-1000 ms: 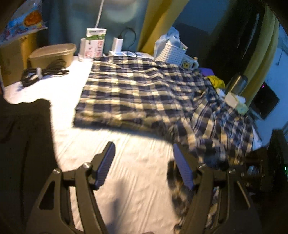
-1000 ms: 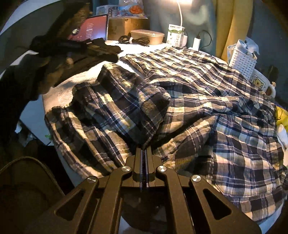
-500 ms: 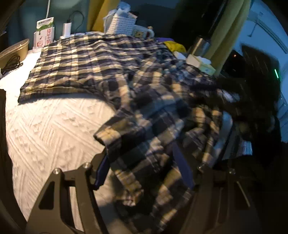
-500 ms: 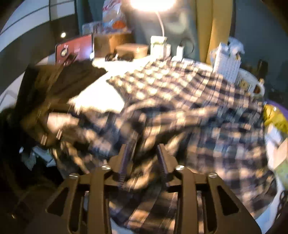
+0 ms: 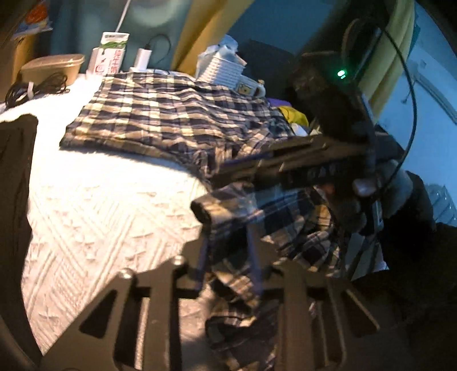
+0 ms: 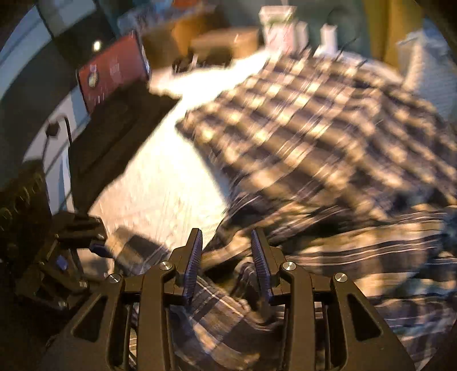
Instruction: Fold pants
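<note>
— Left gripper [image 5: 225, 251]: closed on something?
— Its fingers stand close around a fold of the plaid pants [image 5: 171, 120], though blur hides whether they pinch it. The pants lie spread across the white quilted bedspread [image 5: 100, 205].
— And the right gripper [image 6: 227, 256]?
— Fingers apart, cloth bunched beneath them — the whole view is smeared.

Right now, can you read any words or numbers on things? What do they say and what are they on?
Milk carton: red and green print, too small to read.
Red screen: white marks, too blurred to read.
Mug: a picture, no readable words.
Snack bag: colourful print, unreadable.
Nothing here reads clearly.
</note>
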The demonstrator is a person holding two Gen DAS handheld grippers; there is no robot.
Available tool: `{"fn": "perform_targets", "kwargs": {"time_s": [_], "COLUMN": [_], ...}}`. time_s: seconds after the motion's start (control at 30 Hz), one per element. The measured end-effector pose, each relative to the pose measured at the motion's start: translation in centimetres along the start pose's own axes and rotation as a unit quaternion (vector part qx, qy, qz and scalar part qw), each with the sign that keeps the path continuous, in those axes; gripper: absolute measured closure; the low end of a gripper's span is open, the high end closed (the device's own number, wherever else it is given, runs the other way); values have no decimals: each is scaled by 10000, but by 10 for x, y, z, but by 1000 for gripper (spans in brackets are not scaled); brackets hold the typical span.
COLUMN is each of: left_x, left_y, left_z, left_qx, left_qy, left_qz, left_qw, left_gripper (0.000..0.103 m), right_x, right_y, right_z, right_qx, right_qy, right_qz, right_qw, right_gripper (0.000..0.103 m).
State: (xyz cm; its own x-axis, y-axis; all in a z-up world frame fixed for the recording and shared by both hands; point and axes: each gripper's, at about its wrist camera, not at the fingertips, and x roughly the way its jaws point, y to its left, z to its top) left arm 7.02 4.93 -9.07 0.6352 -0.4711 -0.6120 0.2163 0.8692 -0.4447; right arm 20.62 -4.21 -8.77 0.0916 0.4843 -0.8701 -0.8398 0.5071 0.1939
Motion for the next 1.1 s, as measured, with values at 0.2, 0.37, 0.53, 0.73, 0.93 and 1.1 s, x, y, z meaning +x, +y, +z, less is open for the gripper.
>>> {"fn": "perform_targets", "kwargs": {"time_s": [0.2, 0.37, 0.53, 0.73, 0.93, 1.1], "left_x": [-3, -7, -12, -25, -37, -45], "left_y": [-3, -8, -8, 5, 23, 53], "left_z": [-4, -8, -10, -4, 6, 13], "left_qx": [-5, 58, 54, -56, -94, -276], "left_qy": [-111, -151, -244, -487, -676, -730], "left_qz": [-99, -176, -141, 151, 656, 1352], "left_qw": [9999, 9997, 9996, 9987, 9955, 9877], "left_gripper": [95, 96, 97, 100, 100, 100], "right_x": [-4, -6, 7, 8, -11, -13], "right_y": [14, 5, 3, -5, -29, -58], "right_z": [0, -5, 17, 64, 114, 142], "right_qx": [-287, -63, 189, 139, 487, 1157], "right_qy": [60, 341, 115, -497, -1094, -1360], "right_qz": [-467, -341, -176, -530, -666, -597], "right_qw": [9985, 9988, 9996, 9973, 9906, 9821], "right_gripper": [76, 69, 73, 101, 101, 101]}}
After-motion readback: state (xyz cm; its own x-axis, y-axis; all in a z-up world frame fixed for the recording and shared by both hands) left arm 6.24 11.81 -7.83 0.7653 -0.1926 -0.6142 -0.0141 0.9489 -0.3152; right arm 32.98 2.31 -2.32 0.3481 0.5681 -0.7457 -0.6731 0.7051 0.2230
